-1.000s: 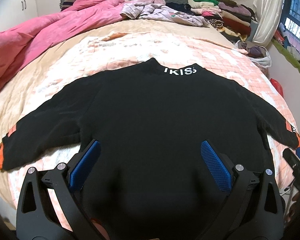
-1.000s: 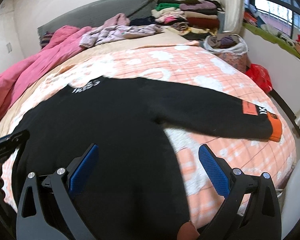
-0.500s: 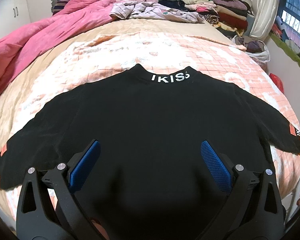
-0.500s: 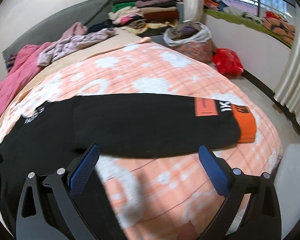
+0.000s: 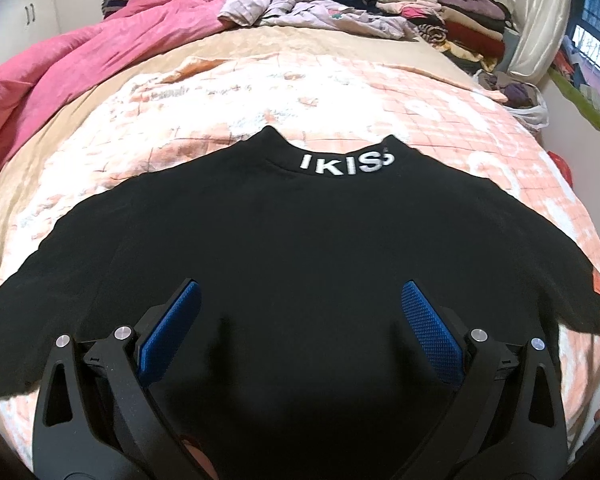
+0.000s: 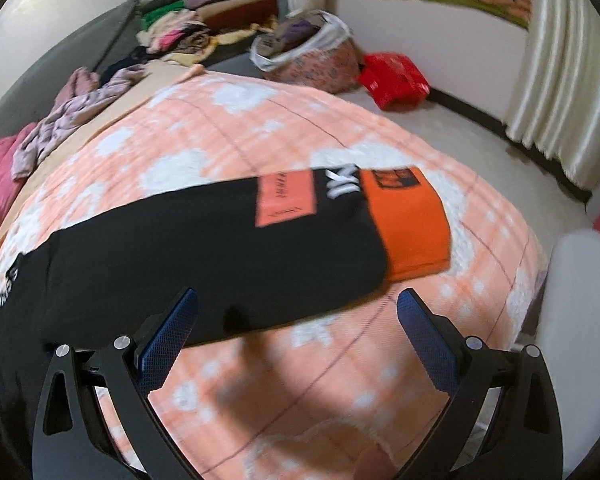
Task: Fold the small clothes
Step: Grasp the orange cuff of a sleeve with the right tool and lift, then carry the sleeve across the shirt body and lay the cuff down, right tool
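A black sweatshirt [image 5: 300, 248] lies flat on the bed with both sleeves spread out, white lettering on its collar [image 5: 346, 163]. My left gripper [image 5: 300, 300] hovers open above its lower body, blue pads empty. In the right wrist view the right sleeve [image 6: 220, 256] stretches across the bed, ending in an orange cuff [image 6: 410, 224] with a salmon patch [image 6: 286, 198]. My right gripper [image 6: 296, 308] is open just above the sleeve's near edge, close to the cuff, holding nothing.
The bed is covered by a peach and white quilt [image 5: 228, 92]. A pink duvet [image 5: 80, 56] and loose clothes [image 5: 308, 12] lie at the far end, folded stacks [image 5: 440, 12] at the far right. A bag of clothes [image 6: 312, 52] and a red bag [image 6: 394, 74] sit on the floor.
My right gripper has swung right along the sleeve and closer to the orange cuff. The left gripper has shifted slightly over the sweatshirt's body. Both stayed open.
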A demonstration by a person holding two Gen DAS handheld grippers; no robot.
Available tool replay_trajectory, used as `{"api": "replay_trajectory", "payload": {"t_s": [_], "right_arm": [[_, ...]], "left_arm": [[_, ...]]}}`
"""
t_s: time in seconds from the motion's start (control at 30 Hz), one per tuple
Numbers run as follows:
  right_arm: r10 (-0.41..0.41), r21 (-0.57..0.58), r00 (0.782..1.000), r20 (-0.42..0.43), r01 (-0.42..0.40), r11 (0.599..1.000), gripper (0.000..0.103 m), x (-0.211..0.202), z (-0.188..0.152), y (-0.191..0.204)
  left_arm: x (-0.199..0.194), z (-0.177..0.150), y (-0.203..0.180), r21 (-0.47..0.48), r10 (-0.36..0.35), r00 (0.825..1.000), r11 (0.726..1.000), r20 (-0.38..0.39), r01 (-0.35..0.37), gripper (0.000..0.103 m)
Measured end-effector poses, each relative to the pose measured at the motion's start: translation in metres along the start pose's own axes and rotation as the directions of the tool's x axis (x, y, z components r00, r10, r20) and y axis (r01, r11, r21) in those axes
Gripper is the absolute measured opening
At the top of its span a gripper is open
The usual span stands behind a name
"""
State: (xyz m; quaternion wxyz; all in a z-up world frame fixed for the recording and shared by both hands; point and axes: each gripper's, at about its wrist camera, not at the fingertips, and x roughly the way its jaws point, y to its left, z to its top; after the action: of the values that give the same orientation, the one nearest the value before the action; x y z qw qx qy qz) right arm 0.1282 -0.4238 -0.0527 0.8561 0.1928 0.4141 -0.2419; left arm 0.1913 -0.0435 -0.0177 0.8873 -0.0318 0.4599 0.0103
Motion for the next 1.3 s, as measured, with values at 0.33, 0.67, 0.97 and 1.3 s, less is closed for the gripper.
{"api": "replay_trajectory", "payload": {"t_s": [0.33,0.67,0.97,1.3], "right_arm": [[0.099,0.161,0.995,-0.018,-0.095,0.982,0.098,0.030,0.019,-0.023],[0.260,0.166,0.959,0.110,-0.275,0.947,0.022,0.015,0.037,-0.018],[0.419,0.020,0.895,0.156,-0.427,0.904,0.019,-0.026,0.043,0.047],[0.609,-0.147,0.789,0.085,-0.594,0.791,0.019,-0.062,0.031,0.157]], "left_arm": [[0.017,-0.005,0.014,-0.060,0.018,1.000,0.998,-0.019,-0.019,0.094],[0.009,-0.007,0.030,-0.109,0.016,1.000,0.994,0.001,-0.016,0.094],[-0.010,-0.004,0.044,-0.144,-0.016,0.999,0.989,0.028,0.020,0.094],[-0.022,-0.003,0.076,-0.209,-0.033,0.999,0.977,0.036,0.040,0.094]]}}
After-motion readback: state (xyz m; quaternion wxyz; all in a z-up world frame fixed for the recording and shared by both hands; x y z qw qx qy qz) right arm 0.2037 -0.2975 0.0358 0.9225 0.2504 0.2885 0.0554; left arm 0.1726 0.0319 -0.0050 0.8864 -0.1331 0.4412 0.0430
